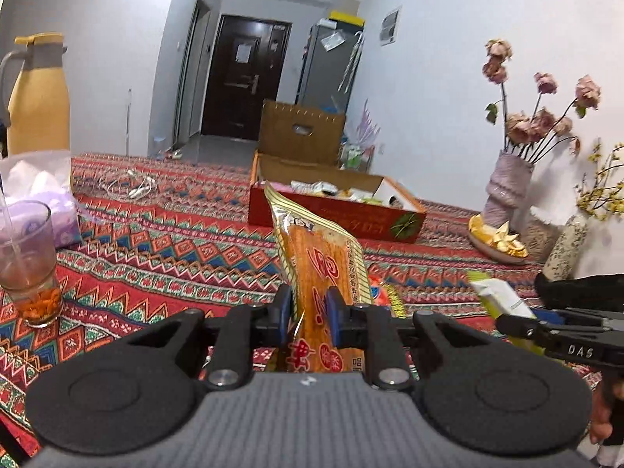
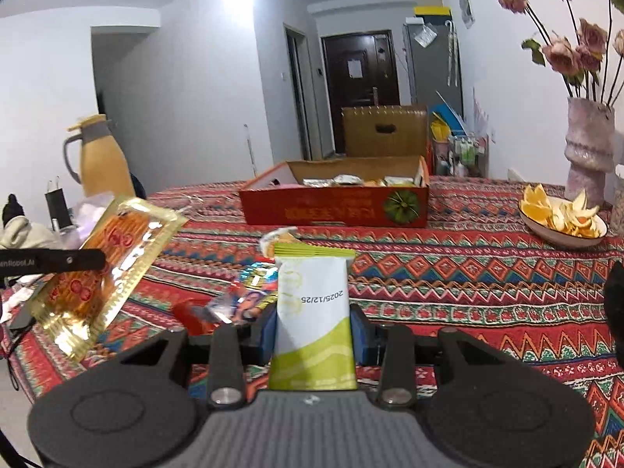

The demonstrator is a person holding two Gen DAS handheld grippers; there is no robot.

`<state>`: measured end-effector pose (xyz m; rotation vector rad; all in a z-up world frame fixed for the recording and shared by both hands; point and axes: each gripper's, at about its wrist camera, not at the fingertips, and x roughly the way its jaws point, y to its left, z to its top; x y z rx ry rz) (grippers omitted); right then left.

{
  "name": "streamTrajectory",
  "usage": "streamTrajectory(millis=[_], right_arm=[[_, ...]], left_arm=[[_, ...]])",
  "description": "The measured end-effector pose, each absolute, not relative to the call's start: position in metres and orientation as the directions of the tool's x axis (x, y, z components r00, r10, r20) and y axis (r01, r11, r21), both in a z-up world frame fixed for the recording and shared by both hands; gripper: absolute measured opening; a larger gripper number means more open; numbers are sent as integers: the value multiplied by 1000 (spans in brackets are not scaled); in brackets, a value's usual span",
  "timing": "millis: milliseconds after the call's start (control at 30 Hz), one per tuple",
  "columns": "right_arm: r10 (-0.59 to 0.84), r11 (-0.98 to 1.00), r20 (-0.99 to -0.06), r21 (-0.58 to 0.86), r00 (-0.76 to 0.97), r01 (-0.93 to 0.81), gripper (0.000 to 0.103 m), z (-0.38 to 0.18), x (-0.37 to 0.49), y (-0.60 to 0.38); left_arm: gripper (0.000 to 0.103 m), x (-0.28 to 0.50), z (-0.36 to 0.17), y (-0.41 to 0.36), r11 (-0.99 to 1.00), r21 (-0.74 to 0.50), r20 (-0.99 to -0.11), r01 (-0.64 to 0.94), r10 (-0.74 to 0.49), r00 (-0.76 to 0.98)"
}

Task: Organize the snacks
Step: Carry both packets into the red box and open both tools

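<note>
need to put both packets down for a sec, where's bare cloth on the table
Bare cloth lies between the red box and the peel bowl, and on the near right below that bowl. On the left, a wide strip runs between the glass and the box. Crowded: loose wrappers just ahead of the right tongs.

- Glossy, crinkled gold-and-orange plastic snack packet (image 1: pixel 319 257).
- Smooth matt white-and-green wrapper (image 2: pixel 314 312).
- Woven patterned cloth (image 2: pixel 448 273) over bench.
- Red printed cardboard box (image 2: pixel 335 204).
- Clear glass cup (image 1: pixel 29 261).
</note>
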<state>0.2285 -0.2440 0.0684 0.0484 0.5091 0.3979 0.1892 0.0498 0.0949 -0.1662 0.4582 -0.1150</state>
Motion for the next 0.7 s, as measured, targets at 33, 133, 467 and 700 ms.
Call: streamTrajectory(millis=[33, 133, 467, 700], right_arm=[[388, 920, -460, 145, 798, -364, 37, 69, 226, -243], [396, 917, -450, 147, 801, -371, 37, 73, 218, -240], [378, 924, -412, 109, 829, -367, 37, 89, 234, -244], [373, 924, -390, 76, 842, -375, 37, 103, 273, -240]], left_arm=[[20, 186, 97, 48, 980, -183, -425, 79, -151, 893], [20, 182, 100, 45, 979, -183, -412, 89, -159, 897], [20, 201, 109, 43, 977, -179, -385, 116, -178, 906], [20, 240, 116, 41, 975, -177, -379, 135, -194, 905]])
